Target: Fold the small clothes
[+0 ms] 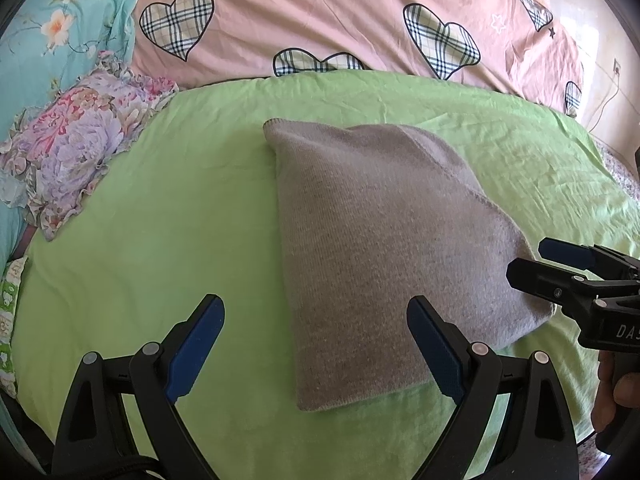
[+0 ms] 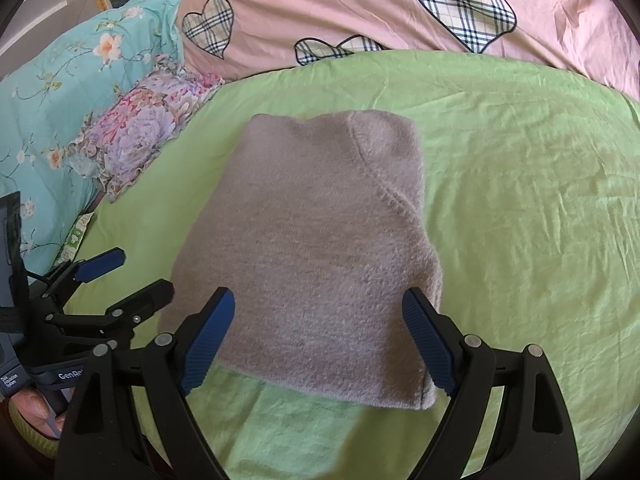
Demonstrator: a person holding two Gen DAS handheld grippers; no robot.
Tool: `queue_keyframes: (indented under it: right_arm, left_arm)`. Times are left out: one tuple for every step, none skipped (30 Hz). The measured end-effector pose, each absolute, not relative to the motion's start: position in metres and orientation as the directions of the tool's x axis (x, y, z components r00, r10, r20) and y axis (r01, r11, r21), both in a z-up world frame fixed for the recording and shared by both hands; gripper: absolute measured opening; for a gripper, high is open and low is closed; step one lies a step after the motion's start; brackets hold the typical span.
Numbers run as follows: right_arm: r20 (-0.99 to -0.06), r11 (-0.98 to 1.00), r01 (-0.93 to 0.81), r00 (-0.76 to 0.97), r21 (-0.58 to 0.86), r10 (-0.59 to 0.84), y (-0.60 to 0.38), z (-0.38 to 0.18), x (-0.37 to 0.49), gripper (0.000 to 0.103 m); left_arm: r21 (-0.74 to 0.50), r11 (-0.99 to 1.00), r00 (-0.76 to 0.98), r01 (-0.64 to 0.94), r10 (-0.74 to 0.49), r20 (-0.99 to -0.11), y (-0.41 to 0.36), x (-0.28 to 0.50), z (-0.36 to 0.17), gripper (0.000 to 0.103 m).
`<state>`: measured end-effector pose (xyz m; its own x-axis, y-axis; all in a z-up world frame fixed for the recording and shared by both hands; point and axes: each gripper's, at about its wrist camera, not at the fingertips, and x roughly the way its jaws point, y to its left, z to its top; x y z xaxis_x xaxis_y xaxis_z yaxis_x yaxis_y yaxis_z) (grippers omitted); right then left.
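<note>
A grey knitted garment [image 1: 380, 248] lies folded into a compact rectangle on the green sheet [image 1: 160, 220]; the right wrist view shows it [image 2: 312, 248] with a curved seam on top. My left gripper [image 1: 316, 308] is open, hovering near the garment's front left corner with nothing between its blue pads. My right gripper [image 2: 318, 300] is open too, above the garment's near edge. In the left wrist view the right gripper [image 1: 532, 260] comes in from the right edge, by the garment's right corner. The left gripper [image 2: 136, 272] appears at the lower left in the right wrist view, beside the garment's left edge.
A pink quilt with plaid hearts [image 1: 320, 16] lies along the far side of the bed. A floral frilled pillow [image 1: 76, 140] and a turquoise flowered pillow [image 1: 44, 40] lie at the left. A hand [image 1: 612, 396] holds the right gripper's handle. The bed's right edge [image 1: 616, 168] drops off.
</note>
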<state>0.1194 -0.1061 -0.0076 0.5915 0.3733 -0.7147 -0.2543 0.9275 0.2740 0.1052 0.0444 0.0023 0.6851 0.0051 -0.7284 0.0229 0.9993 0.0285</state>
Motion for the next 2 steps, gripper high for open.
queue_keyframes:
  right_arm:
    - [-0.712,0.927,-0.256,0.593,0.275,0.376,-0.1064,-0.0072,0.1196,0.086]
    - [-0.711,0.927,-0.256,0.596,0.273,0.373,-0.1073,-0.0069,0.1202,0.086]
  left_arm:
    - [0.029,0.999,0.686,0.023,0.006,-0.728,0.0440,0.1057,0.0026,0.093]
    - [0.033,0.999,0.685,0.021,0.009,-0.729,0.0437,0.1066,0.0026,0.093]
